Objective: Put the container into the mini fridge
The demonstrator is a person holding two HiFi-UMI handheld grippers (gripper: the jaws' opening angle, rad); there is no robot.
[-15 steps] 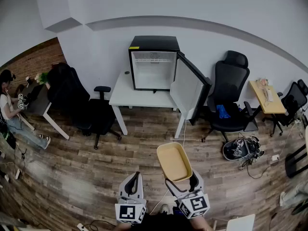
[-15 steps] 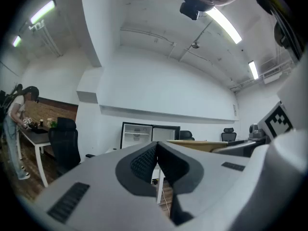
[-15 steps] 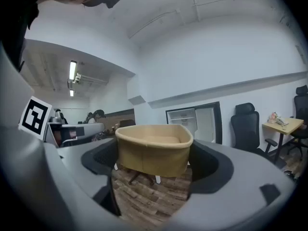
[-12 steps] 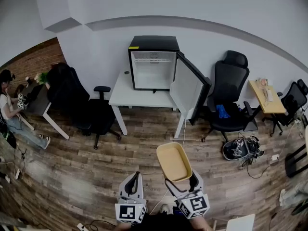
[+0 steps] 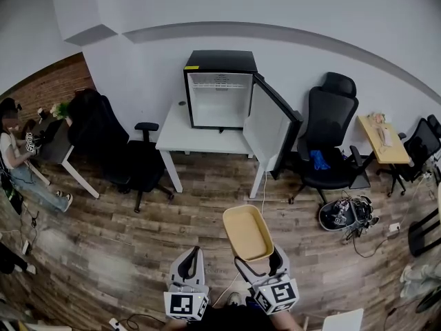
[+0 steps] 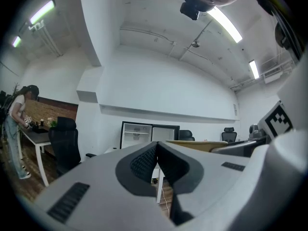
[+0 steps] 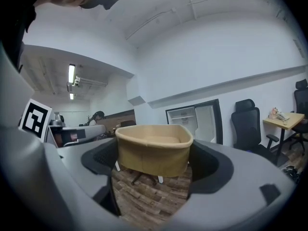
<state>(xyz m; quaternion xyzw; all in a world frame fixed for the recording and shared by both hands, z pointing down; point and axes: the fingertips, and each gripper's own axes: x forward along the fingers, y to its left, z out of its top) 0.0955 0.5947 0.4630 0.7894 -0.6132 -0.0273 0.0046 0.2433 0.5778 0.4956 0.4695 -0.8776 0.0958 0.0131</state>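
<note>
Now the wide-spread right tool (image 5: 258, 259) clamps the tan container (image 5: 248, 232); the left tool (image 5: 191, 262) sits closed, empty.

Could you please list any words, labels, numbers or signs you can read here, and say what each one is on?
No text here can be read.
Yellow sticker on the top front edge of the fridge: too small to read.
Left marker square and right marker square: black-and-white patterns, no letters or numbers.
</note>
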